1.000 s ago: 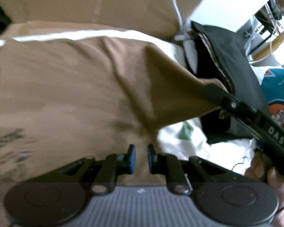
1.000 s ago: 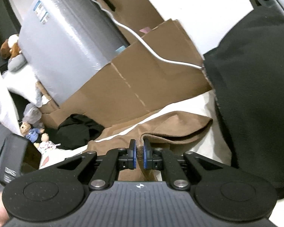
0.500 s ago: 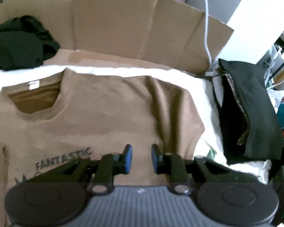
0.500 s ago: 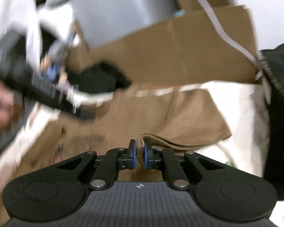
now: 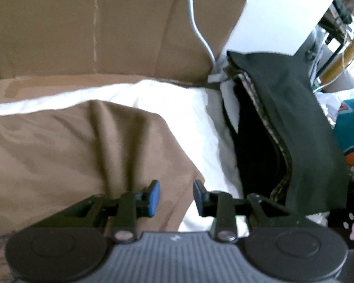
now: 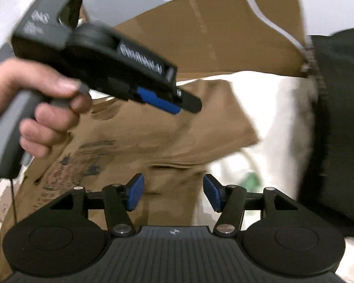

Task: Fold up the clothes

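1. My right gripper (image 6: pixel 172 192) hangs over the brown T-shirt (image 6: pixel 167 136), jaws spread wide and having just been opening; the cloth lies beneath the gap, but neither pad presses on it, so I judge the sleeve fold as let go.
2. My left gripper (image 5: pixel 175 198) is also parted, less widely, its jaws likewise having just been opening. Nothing is pinched; below and between the pads I see the shirt's right-hand edge.
3. The shirt lies flat on the white sheet (image 5: pixel 181 108), ahead of and below both tools. From the right gripper, its printed chest is to the lower left and the folded sleeve straight ahead.
4. In the right wrist view the left gripper (image 6: pixel 177 105) crosses above the shirt from the upper left, held in the person's hand (image 6: pixel 35 108).
5. The relation that matters: the shirt's long axis seems to run from the collar end, beyond the left tool, back towards me, though motion blur makes the hem hard to place.
6. The folded side edge is just under the right gripper, so I judge that hand the nearer for the next pinch.
7. The dark folded garments (image 5: pixel 283 129) sit to the right, apart from the shirt.
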